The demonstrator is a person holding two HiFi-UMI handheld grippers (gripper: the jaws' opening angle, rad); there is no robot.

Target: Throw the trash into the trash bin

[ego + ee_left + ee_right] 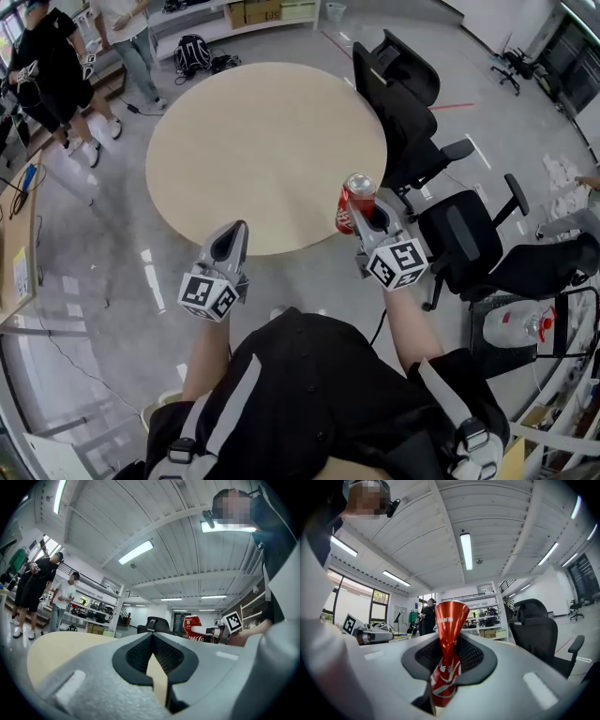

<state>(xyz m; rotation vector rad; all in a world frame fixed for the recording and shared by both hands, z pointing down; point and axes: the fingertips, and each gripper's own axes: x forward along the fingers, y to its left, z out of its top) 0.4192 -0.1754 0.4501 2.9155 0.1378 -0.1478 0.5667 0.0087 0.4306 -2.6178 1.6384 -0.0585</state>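
Our right gripper (367,217) is clamped on a red soda can (357,199), jaws nearly together because they pinch the can's crushed middle, and we hold it upright in the air at the near right edge of the round table (262,141), whose top is bare. Our left gripper (230,242) hangs beside it over the table's near edge, its tips meeting with nothing between them. We judge the main risk to be the grip itself: the pads bite only a thin, slick waist of metal, so a quick swing could let the can pivot or slide out. We cannot tell whether any drink is left inside, and tipping it might spill some. No bin shows that we can be sure of, and the black office chairs (412,112) stand close on our right, easy to bump. In the right gripper view the can (449,634) flares wide at the top, creased and folded lower down, with white lettering
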